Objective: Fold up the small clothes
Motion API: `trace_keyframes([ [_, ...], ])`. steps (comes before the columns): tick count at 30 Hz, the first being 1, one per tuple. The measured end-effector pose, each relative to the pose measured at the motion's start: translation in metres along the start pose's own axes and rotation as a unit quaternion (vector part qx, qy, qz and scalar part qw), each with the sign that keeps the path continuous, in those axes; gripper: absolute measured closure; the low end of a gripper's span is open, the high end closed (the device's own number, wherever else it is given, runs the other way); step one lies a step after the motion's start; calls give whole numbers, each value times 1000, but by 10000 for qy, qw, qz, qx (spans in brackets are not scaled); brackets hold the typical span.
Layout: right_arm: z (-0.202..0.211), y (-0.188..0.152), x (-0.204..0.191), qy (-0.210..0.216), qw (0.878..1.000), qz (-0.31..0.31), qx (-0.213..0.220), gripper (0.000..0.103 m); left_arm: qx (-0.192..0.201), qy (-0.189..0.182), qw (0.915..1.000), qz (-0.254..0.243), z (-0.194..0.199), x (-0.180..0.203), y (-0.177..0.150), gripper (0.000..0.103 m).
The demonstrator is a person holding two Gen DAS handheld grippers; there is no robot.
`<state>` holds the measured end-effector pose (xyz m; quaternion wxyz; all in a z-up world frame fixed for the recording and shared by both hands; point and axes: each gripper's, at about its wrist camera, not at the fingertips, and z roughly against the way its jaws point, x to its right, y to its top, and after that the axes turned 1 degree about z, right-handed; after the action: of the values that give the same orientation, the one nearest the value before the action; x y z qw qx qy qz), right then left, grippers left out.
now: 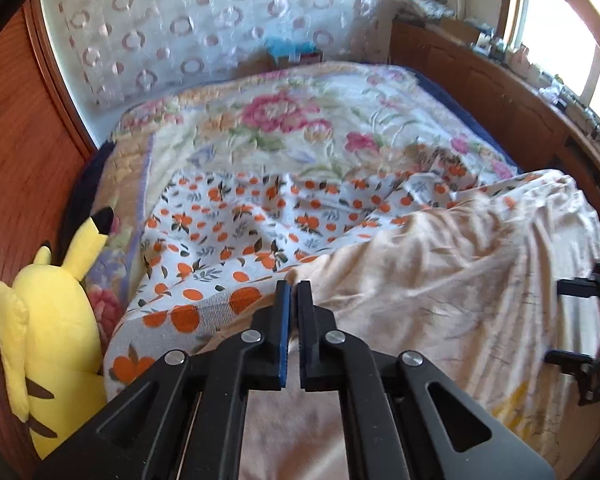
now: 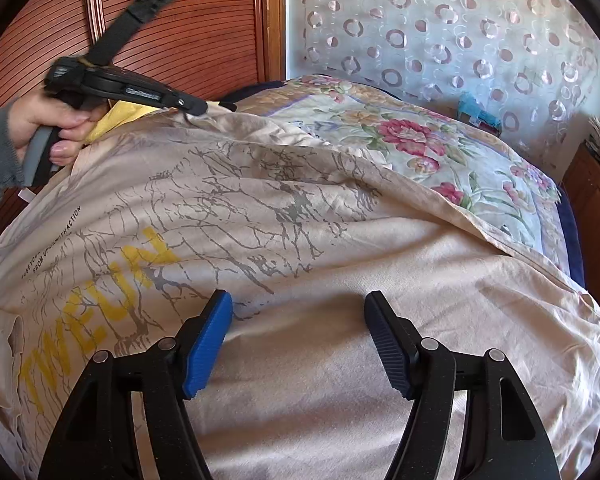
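Left gripper (image 1: 293,285) clamped on beige T-shirt (image 2: 300,248) edge at 10 o'clock, ready to fold; right gripper (image 2: 298,300) hovers agape, empty, above the hem.

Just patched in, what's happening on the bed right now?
A person is folding a beige printed T-shirt spread over a floral quilt. The left gripper is shut on the shirt's edge, with the hand squeezing its handle. The right gripper hovers open above the shirt's plain lower part, gripping nothing. An orange-print cloth lies under the shirt, and a yellow plush toy sits beside the bed.
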<state>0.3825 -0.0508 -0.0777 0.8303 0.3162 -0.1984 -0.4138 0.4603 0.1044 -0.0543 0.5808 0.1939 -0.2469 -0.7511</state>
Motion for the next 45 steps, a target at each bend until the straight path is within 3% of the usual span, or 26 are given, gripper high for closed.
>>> trace_keyframes([
  [4, -1, 0, 1, 0, 10000, 7, -2, 32, 362, -142, 9992, -94, 42, 13, -15, 99],
  [7, -1, 0, 1, -6, 10000, 6, -2, 31, 379, -309, 9988, -70, 61, 23, -37, 99],
  [12, -1, 1, 1, -5, 10000, 7, -2, 31, 3, -346, 9991, -235, 55, 42, -75, 99],
  [18, 0, 0, 2, 11, 10000, -11, 4, 31, 286, -321, 9989, -160, 65, 41, -68, 98],
  [19, 0, 0, 2, 4, 10000, -26, 7, 31, 332, -351, 9987, -150, 66, 41, -65, 93],
  [22, 4, 1, 4, 138, 9998, -114, 13, 31, 516, -442, 9976, -131, 70, 43, -55, 44],
  [24, 12, 9, 11, 354, 9989, -277, 142, 31, 593, -503, 9969, -122, 67, 44, -48, 36],
  [28, 24, 40, 25, 292, 9986, -160, 420, 32, 620, -515, 9967, -27, 50, 46, -29, 36],
  [37, -41, 90, 80, 317, 9974, -646, 78, 60, 235, -722, 9966, 306, -6, 43, 10, 37],
  [41, -71, 105, 82, 497, 9961, -710, -180, 73, -71, -657, 9976, 213, -30, 47, 18, 51],
  [45, -89, 112, 85, 597, 9952, -701, -338, 79, -322, -654, 9973, 1, -46, 56, 18, 55],
])
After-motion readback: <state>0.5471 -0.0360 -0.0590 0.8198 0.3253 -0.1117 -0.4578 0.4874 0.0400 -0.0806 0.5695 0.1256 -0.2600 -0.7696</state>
